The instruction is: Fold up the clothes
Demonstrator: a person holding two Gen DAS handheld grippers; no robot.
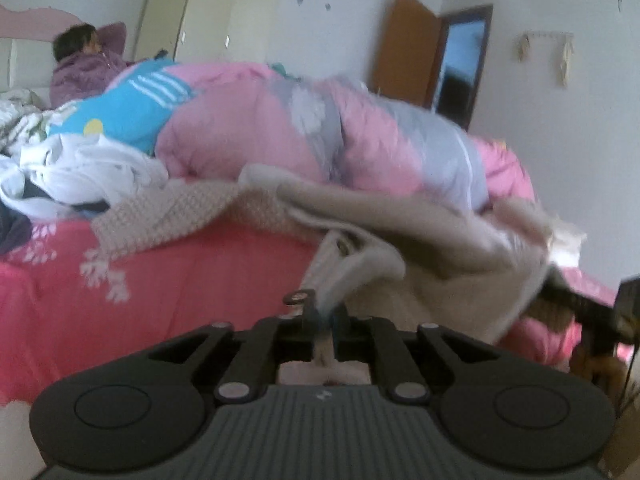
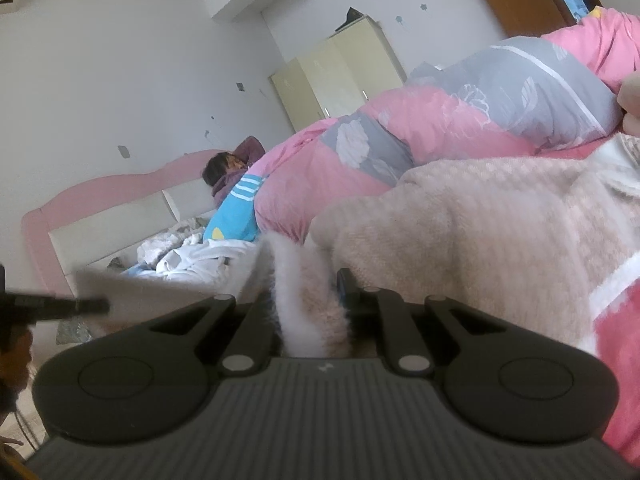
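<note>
The left tool has its jaws nearly together with a strip of the beige fleece garment running between them; motion blur makes it hard to say whether the pads truly pinch that cloth. The right tool is closed on the garment's white furry edge, which bunches up between its fingers.

From the left tool, the garment stretches ahead and off to the right, draped over the pink bed sheet, with the pink and grey quilt heaped just beyond it. A pile of white clothes lies ahead to the left. A person in purple rests far ahead by the headboard.

The step in hand looks like spreading the garment out between both tools before the first fold. Next, the left tool probably needs a firm hold on its edge, then both should draw the cloth taut and lay it flat on the sheet, clear of the quilt.
</note>
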